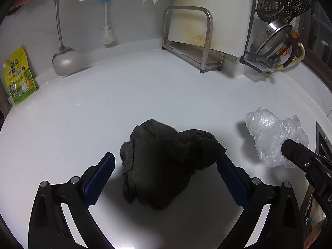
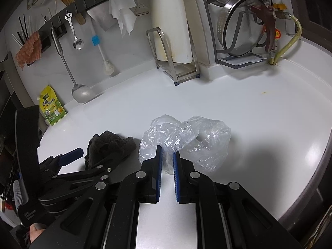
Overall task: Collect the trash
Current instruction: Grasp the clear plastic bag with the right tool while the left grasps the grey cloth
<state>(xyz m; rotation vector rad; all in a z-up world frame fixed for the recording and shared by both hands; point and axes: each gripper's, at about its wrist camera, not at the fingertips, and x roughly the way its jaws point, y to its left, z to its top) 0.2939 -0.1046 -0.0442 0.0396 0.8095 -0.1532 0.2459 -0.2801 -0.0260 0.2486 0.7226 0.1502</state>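
Note:
A crumpled black cloth (image 1: pixel 164 161) lies on the white counter (image 1: pixel 145 95). My left gripper (image 1: pixel 166 157) is open, its blue-padded fingers on either side of the cloth. The cloth also shows in the right wrist view (image 2: pixel 108 147), with the left gripper (image 2: pixel 83 155) at it. A crumpled clear plastic bag (image 2: pixel 186 141) lies to the right of the cloth. My right gripper (image 2: pixel 167 152) has its jaws narrowly apart with a fold of the bag between the fingertips. The bag also shows in the left wrist view (image 1: pixel 271 134), with the right gripper (image 1: pixel 290 147) at it.
A yellow-green pouch (image 1: pixel 19 76) leans at the back left. A ladle (image 1: pixel 64 60) and brush (image 1: pixel 106 35) hang on the wall. A metal rack with a white cutting board (image 1: pixel 207 20) and a pot-lid rack (image 1: pixel 276 31) stand at the back right. The counter edge (image 2: pixel 311 176) curves at right.

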